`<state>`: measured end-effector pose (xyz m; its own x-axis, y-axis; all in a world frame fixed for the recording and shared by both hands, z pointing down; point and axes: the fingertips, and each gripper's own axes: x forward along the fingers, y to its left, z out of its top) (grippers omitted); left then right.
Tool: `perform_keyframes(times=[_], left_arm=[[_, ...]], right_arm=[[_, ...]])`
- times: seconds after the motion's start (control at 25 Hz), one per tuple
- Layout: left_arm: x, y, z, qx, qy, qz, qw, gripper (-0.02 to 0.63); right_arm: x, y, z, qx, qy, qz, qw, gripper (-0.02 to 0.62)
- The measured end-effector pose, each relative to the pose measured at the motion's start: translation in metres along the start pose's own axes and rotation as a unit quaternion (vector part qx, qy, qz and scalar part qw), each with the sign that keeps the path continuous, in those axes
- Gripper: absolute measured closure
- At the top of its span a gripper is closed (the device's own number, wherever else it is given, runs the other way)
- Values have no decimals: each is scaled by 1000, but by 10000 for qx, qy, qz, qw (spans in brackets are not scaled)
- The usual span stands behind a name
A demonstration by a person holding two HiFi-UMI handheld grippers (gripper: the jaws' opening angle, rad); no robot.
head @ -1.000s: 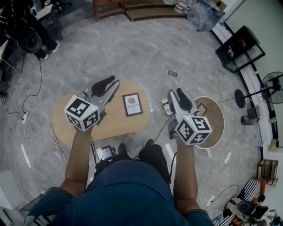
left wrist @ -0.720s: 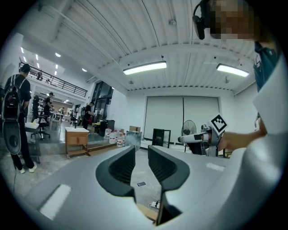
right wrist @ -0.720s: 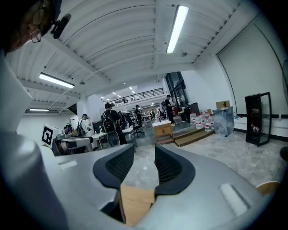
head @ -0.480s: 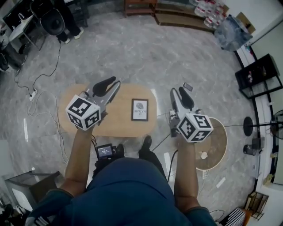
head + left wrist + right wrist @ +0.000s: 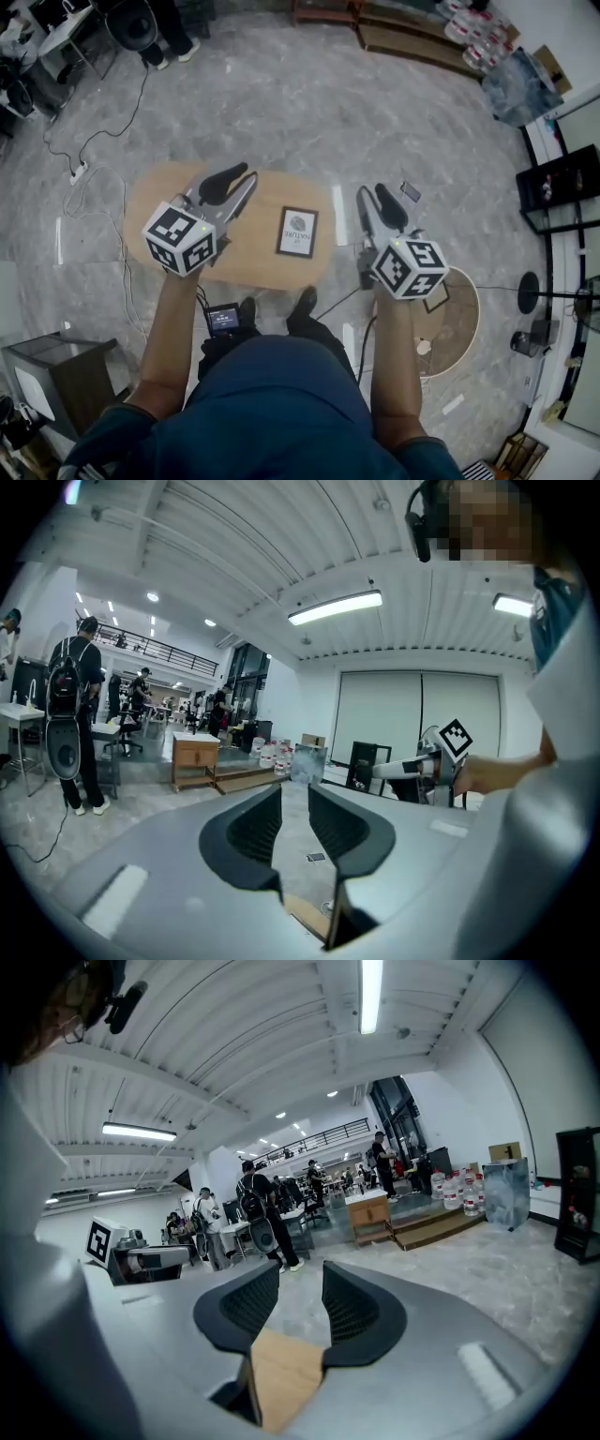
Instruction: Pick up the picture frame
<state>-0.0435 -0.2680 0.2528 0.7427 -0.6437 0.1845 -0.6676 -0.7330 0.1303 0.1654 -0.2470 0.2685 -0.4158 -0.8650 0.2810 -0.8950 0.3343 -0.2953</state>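
Observation:
A black picture frame (image 5: 297, 232) with a white print lies flat on the oval wooden table (image 5: 150, 202), towards its right end. My left gripper (image 5: 240, 176) hovers high over the table's left half, left of the frame, open and holding nothing. My right gripper (image 5: 377, 195) is held beyond the table's right end, also open and empty. In the left gripper view the left gripper (image 5: 293, 815) points level across the room, with the right gripper's marker cube (image 5: 454, 741) ahead. In the right gripper view, a strip of the table (image 5: 281, 1372) shows below the right gripper (image 5: 298, 1305).
A round wooden side table (image 5: 459, 319) stands low at the right. Cables (image 5: 98, 169) trail over the marble floor left of the oval table. A small device with a screen (image 5: 223, 320) lies by my feet. People, desks and shelving are at the room's far side.
The head view has shifted, so table and frame now sit further right and the frame looks slightly turned. Both grippers stay open at about the same height.

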Motion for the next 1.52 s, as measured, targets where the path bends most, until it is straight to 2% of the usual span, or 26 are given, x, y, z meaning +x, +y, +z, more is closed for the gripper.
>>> perform_keyframes(times=[0.2,0.44,0.84,1.24,1.52], left_arm=[[15,16,-33,-248,225,101,9994,517],[35,27,-84,-509,554,193,9970,517],[81,54,-183,-1008,1199,283,9873,517],[115,67,-304,-1442,2030,316,9680,517],[130,72,-384,-1734,2547,299,9509,514]], right_arm=[[26,-12,-25,64,311,68,9995,466],[51,-33,-73,210,773,156,9967,466],[95,-84,-166,474,1578,29,9863,466],[131,-123,-274,854,2253,-41,9705,466],[151,-148,-350,1095,2723,-145,9559,466]])
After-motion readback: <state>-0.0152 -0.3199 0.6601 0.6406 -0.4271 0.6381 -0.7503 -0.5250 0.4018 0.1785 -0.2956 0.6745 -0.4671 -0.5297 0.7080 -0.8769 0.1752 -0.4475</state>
